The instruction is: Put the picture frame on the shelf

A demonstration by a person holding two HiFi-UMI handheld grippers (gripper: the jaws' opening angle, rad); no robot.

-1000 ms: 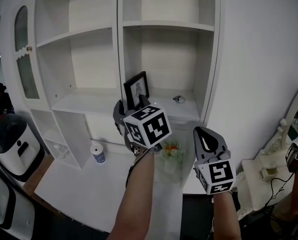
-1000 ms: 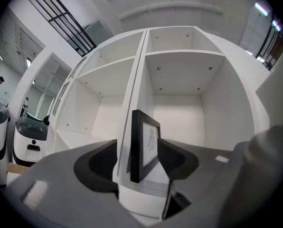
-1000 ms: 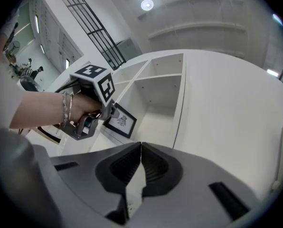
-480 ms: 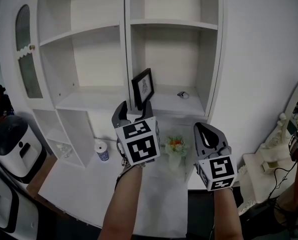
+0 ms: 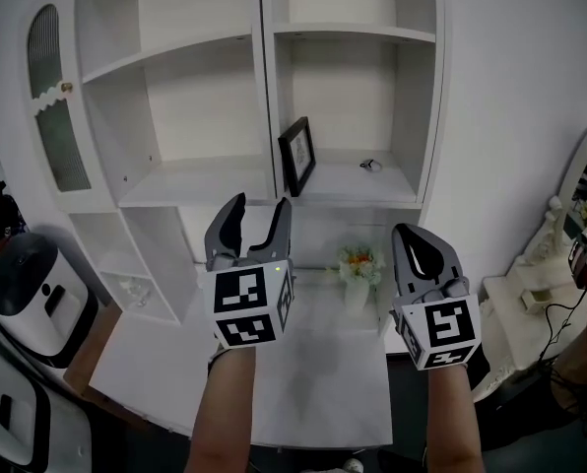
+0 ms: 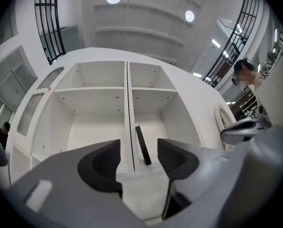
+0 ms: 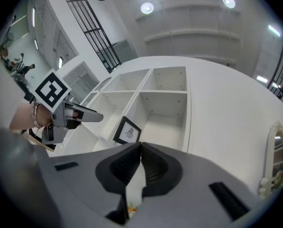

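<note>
upright on the shelf (image 5: 358, 181) stands the picture frame (image 5: 297, 155) — left gripper (image 5: 261, 203) wide, right gripper (image 5: 412, 232) closed.

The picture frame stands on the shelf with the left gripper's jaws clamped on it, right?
No. The picture frame does stand on the shelf, but the left gripper has its jaws apart and empty, clear of the frame, as the left gripper view shows.

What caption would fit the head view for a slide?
Picture frame stands on the white shelf; left gripper open and empty below it, right gripper shut.
</note>
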